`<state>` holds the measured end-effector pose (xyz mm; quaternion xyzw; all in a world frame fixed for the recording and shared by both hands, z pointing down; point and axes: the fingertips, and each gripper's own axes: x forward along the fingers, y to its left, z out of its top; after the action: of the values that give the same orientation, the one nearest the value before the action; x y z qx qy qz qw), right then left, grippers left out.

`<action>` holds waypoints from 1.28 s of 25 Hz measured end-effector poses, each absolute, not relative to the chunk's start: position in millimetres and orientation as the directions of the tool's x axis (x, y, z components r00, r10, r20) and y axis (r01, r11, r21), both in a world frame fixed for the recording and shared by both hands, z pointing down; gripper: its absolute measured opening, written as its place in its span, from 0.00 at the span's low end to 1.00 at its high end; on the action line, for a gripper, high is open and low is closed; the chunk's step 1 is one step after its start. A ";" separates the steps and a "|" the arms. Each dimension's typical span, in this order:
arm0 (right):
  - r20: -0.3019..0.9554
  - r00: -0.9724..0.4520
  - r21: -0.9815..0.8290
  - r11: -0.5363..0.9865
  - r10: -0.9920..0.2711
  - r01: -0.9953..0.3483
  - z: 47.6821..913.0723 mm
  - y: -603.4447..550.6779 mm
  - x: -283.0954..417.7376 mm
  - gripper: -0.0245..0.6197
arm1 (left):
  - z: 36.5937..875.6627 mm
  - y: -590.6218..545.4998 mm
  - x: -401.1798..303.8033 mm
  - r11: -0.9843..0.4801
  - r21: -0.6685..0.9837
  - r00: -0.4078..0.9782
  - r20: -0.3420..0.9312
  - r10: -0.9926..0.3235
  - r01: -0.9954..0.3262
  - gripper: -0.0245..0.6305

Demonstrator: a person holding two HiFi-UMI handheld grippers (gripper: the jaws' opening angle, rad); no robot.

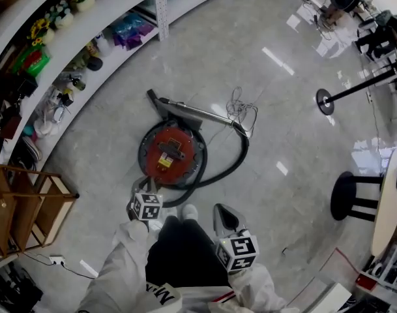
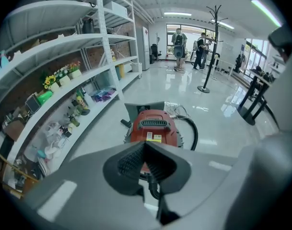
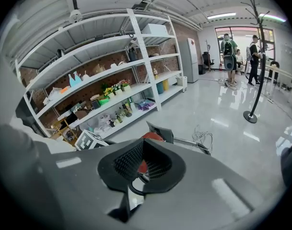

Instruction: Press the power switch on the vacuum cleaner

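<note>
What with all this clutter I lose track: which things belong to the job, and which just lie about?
Job: red vacuum cleaner, left claw, right claw.
Lying about: coat stand, black stool, wooden rack, white shelves.

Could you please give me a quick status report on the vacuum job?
Left gripper shut, empty, near the vacuum cleaner. Right gripper shut, empty, farther back. Cleaner untouched on the floor, hose curving round it; top unobstructed.

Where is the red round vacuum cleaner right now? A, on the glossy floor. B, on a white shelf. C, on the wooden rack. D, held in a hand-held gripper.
A: the red round vacuum cleaner stands on the glossy grey floor, its black hose curling past its side.
</note>
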<state>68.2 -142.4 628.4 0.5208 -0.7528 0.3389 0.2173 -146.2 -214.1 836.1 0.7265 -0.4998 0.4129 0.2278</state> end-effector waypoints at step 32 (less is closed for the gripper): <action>0.500 -0.443 -0.237 0.374 -0.744 -0.897 513.6 -207.4 19.6 0.04 | 585.2 -235.1 -171.0 -0.327 -0.093 0.210 0.597 -0.774 -0.941 0.04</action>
<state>19.6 -207.4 513.6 0.5040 -0.8139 0.2427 0.1570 -171.0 -235.1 585.2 0.7637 -0.5613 0.2831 0.1471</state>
